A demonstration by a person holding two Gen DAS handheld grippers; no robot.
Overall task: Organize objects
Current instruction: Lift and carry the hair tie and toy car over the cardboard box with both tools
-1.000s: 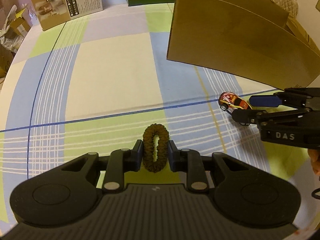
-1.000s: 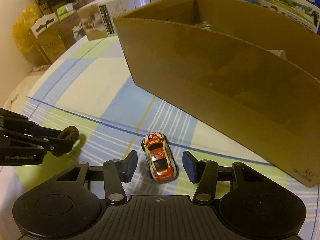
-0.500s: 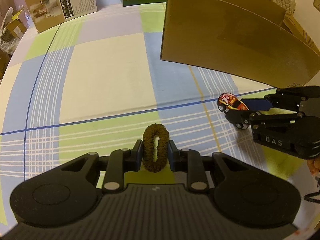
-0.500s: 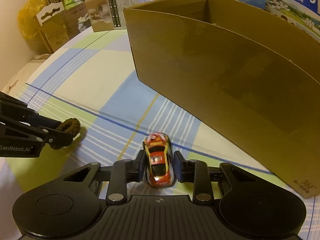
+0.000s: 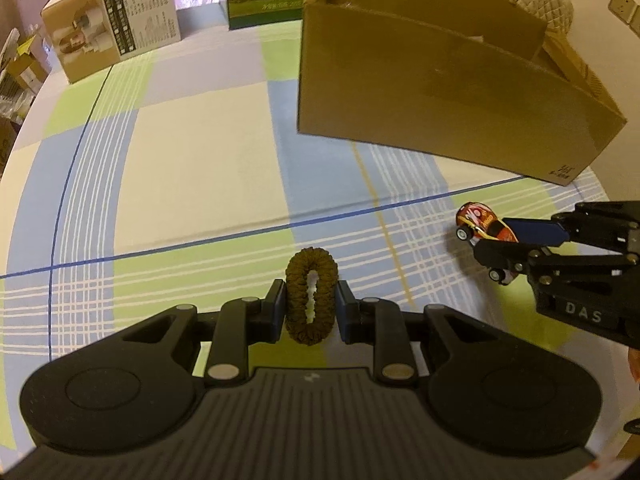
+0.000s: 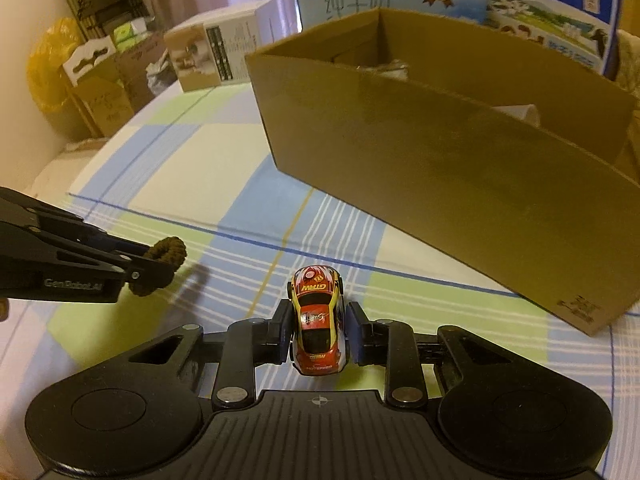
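Left hand-held gripper (image 5: 311,306) clamps the scrunchie (image 5: 311,295); right hand-held gripper (image 6: 319,330), just closed, pinches the toy car (image 6: 318,322). Next, probably: carry both over the cardboard box (image 6: 440,184) rim.

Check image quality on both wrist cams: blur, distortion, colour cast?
Left wrist: sharp, warm yellow cast, fisheye bows the cardboard box, corners vignetted. Right wrist: same cast, toy car crisp, hair tie throws a soft shadow on the tablecloth.

Checked tablecloth (image 5: 192,168), cardboard box (image 5: 440,92), printed carton (image 5: 116,36)
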